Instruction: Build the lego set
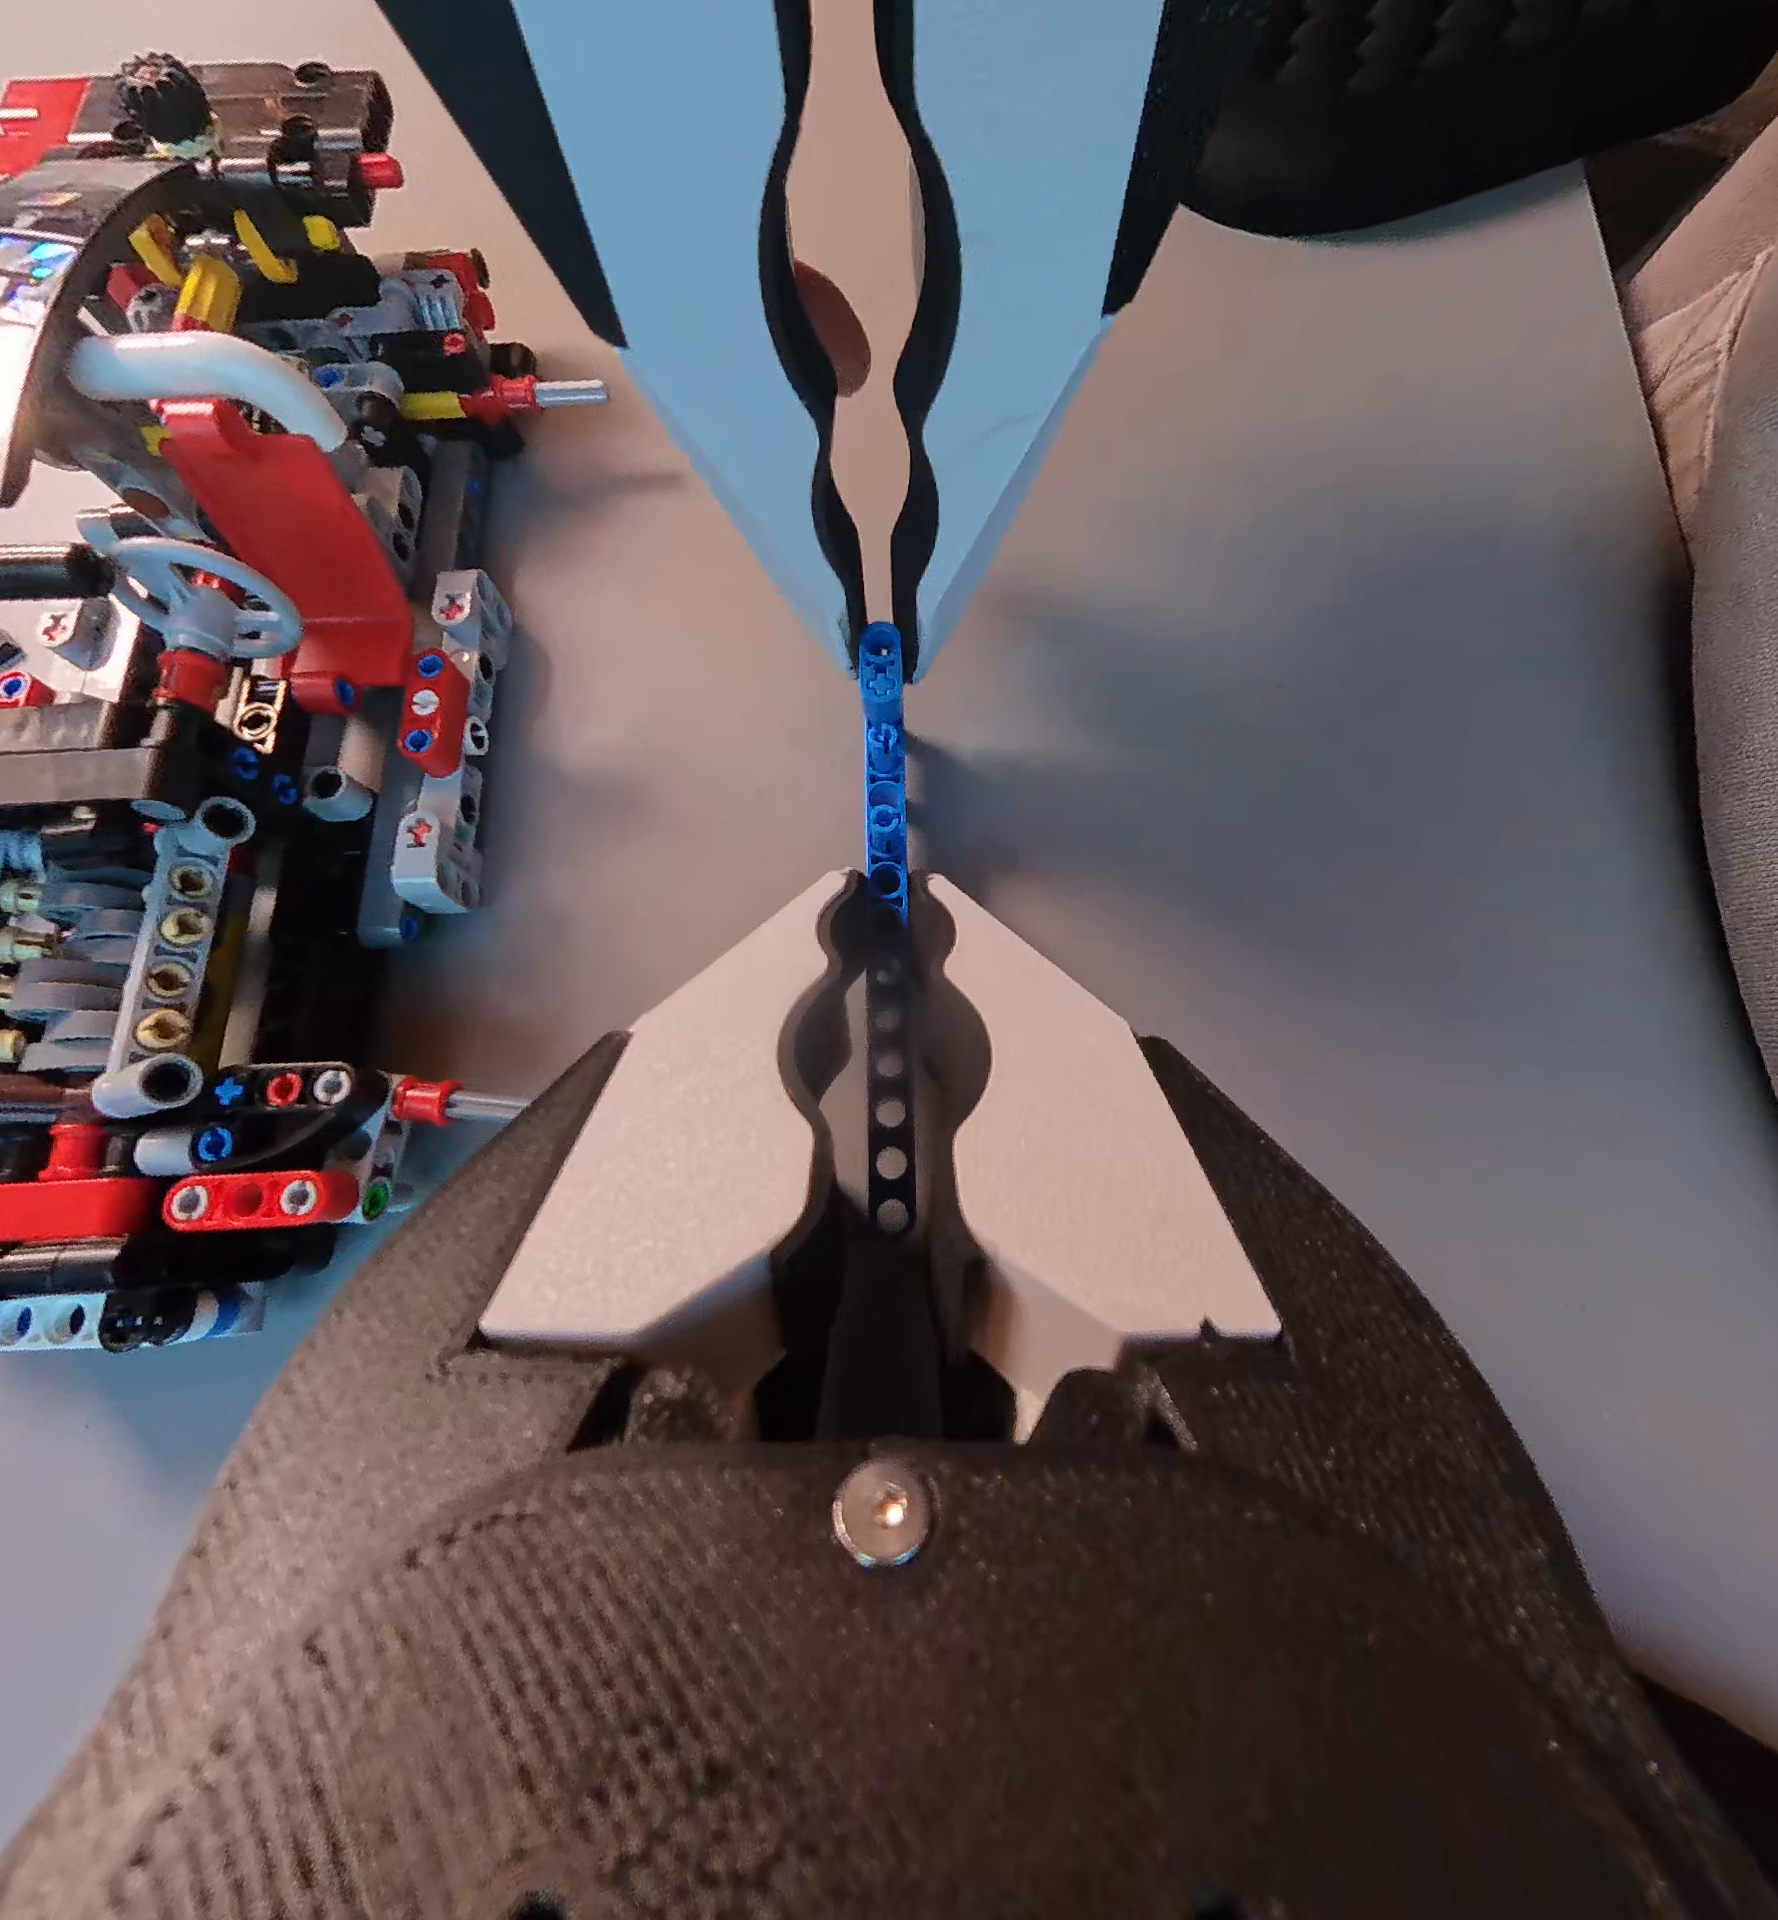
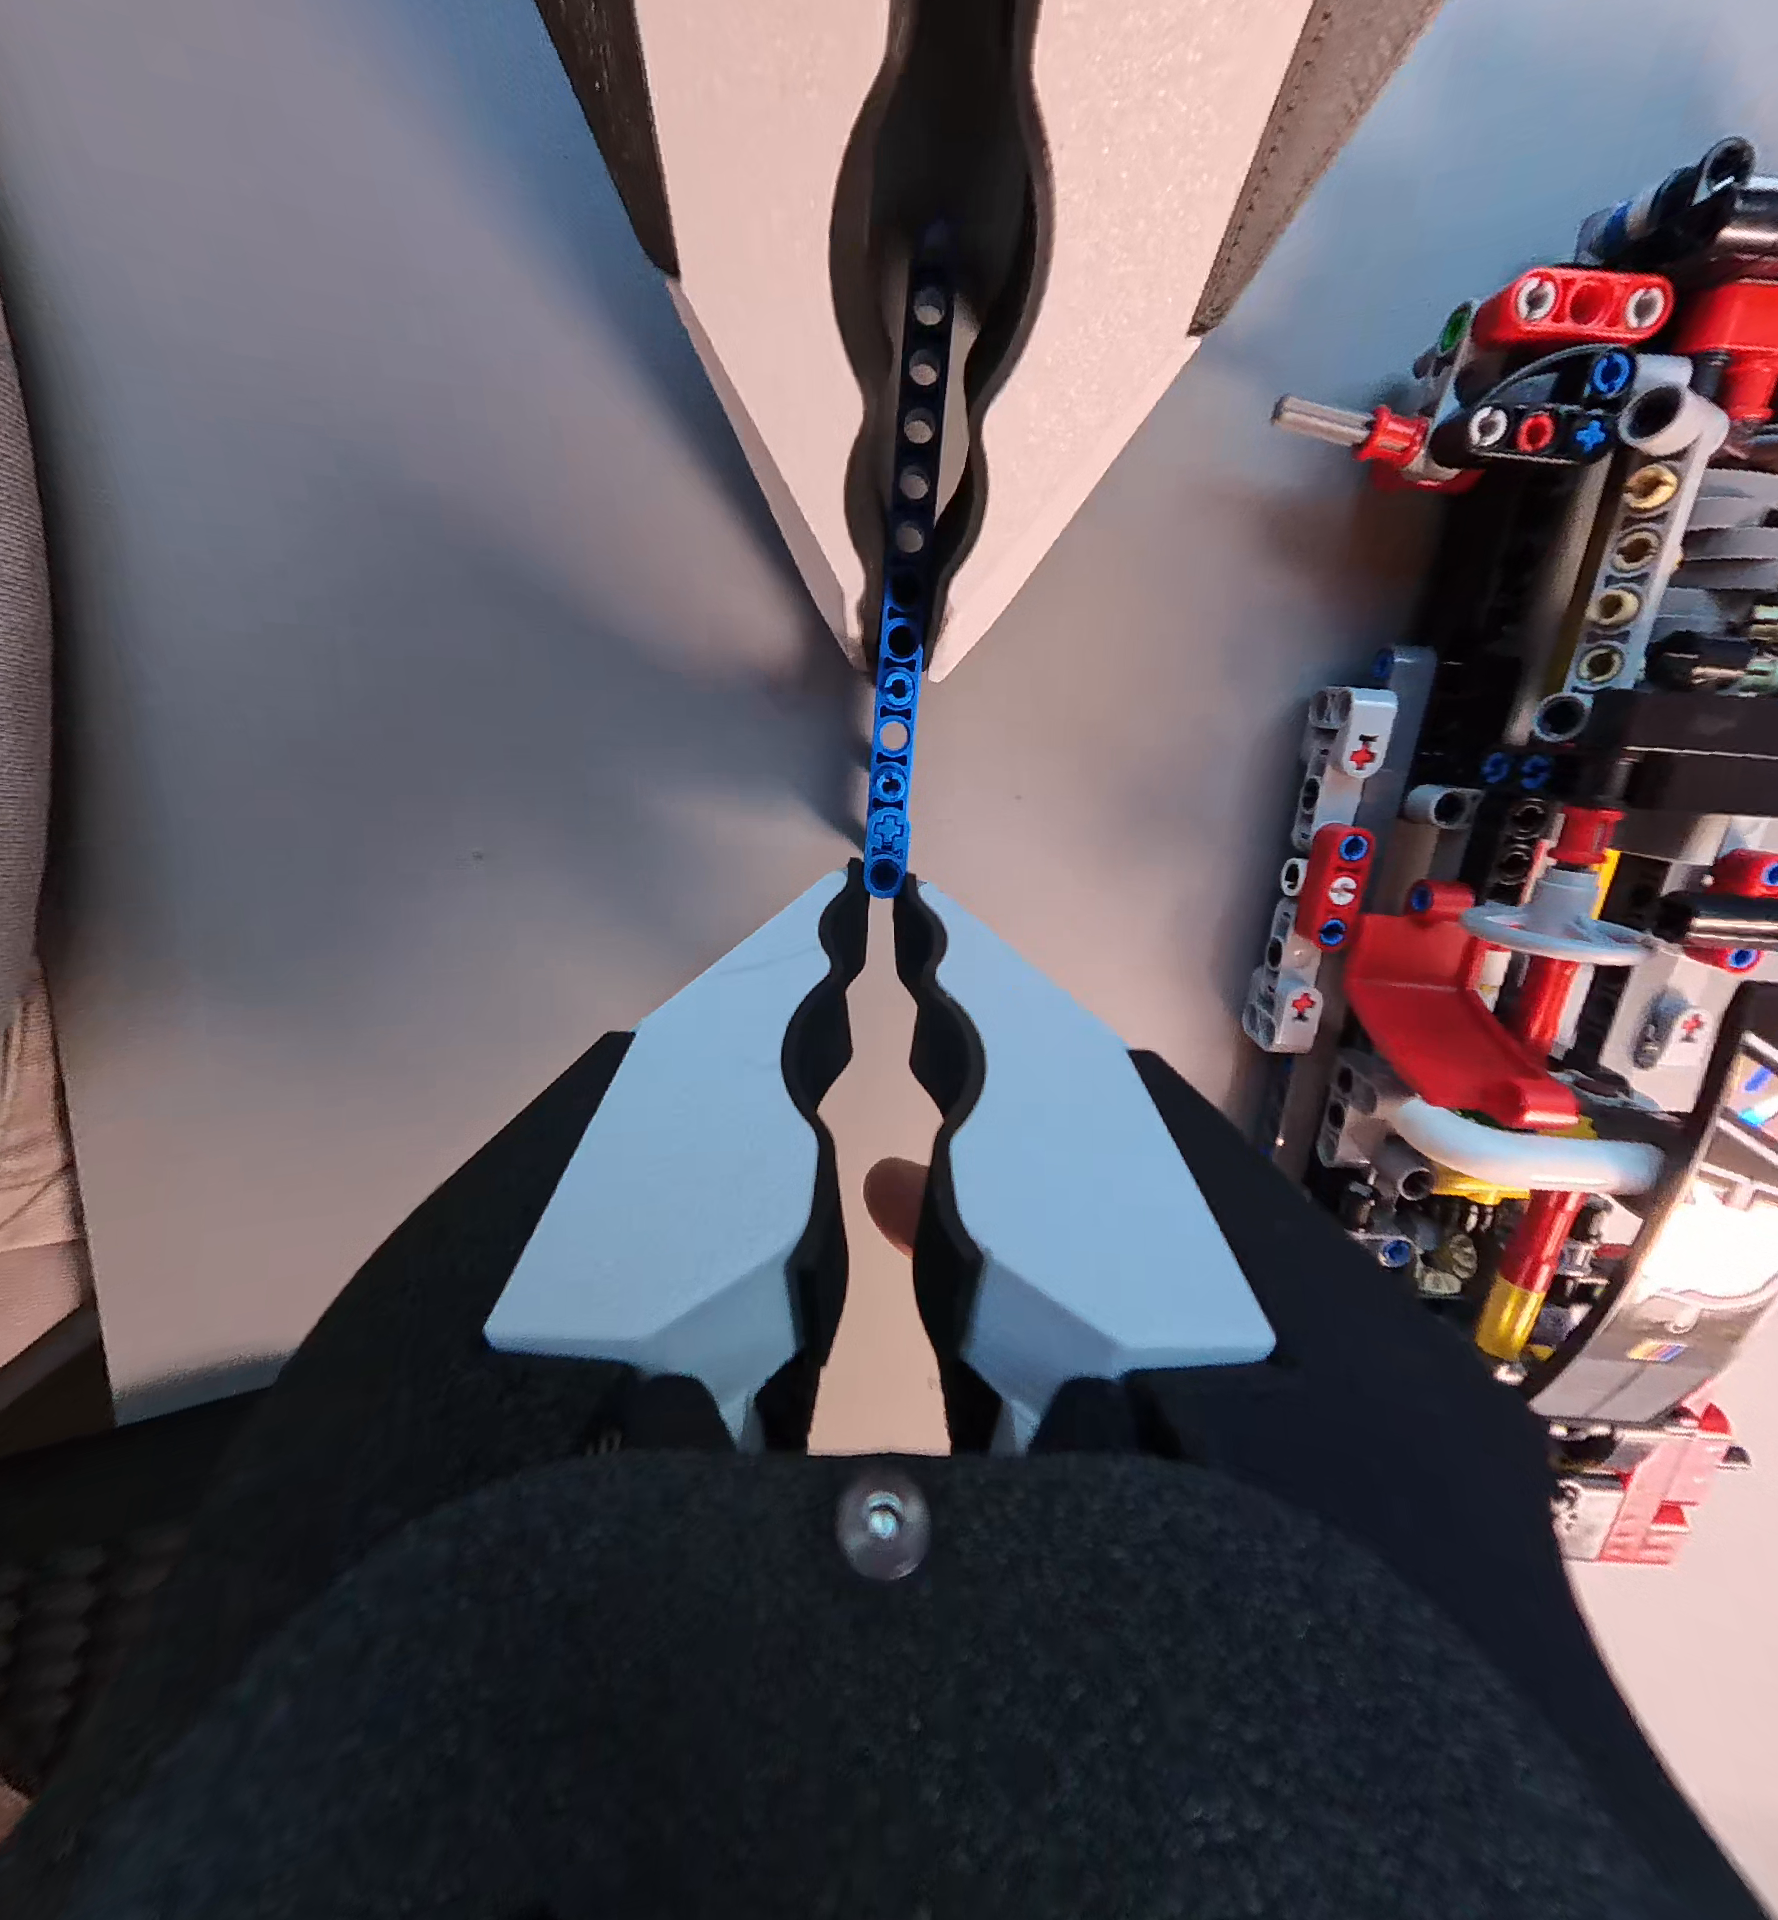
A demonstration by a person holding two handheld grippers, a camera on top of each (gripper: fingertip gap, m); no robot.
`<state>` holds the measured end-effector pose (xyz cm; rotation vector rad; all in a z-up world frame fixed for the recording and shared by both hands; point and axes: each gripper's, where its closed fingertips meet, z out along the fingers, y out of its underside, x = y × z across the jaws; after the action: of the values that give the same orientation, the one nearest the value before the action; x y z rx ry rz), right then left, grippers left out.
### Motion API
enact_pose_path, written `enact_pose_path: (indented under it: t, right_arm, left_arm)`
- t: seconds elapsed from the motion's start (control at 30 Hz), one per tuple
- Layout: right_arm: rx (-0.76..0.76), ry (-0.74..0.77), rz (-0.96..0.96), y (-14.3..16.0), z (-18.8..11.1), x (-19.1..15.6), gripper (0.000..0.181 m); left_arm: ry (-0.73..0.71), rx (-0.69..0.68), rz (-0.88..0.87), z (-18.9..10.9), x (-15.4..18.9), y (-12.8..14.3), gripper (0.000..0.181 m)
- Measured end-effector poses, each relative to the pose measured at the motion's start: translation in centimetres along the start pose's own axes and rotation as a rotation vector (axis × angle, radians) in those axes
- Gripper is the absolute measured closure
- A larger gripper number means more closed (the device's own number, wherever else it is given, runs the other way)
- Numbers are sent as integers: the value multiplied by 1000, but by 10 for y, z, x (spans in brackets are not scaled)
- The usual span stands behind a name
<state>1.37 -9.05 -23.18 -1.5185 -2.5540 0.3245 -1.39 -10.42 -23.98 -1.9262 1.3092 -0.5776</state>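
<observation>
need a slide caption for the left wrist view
Left gripper and right gripper hold a joined black beam and blue beam between them, lego car on the table beside.

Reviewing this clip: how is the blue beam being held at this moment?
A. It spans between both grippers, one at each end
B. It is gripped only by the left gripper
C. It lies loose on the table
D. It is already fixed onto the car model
A: the blue beam spans from the left gripper to the right gripper, above the table and apart from the car model.
</observation>
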Motion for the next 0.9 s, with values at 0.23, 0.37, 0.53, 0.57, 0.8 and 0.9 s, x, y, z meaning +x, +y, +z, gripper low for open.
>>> enact_pose_path:
  t: [0.23, 0.37, 0.53, 0.57, 0.8, 0.9]
  right_arm:
    - [72, 18, 50, -7, -7, -4, 157]
    - [38, 21, 63, -7, -12, -2, 170]
    - [-8, 19, 52, -7, -11, 0, 176]
    - [-19, 15, 41, -6, -11, -1, 177]
    - [-81, 11, 4, -5, -11, 0, 177]
    - [-64, 10, 7, -8, -12, -1, 176]
  left_arm:
    - [-11, 0, 5, 0, 0, 0, 175]
    - [-10, -2, 5, 0, 0, 0, 175]
    - [-15, -2, 8, 0, 0, 0, 175]
    - [-13, -2, 8, 0, 0, 0, 175]
    - [-11, -6, 6, 0, 1, 0, 175]
    - [-9, -5, 5, 0, 1, 0, 175]
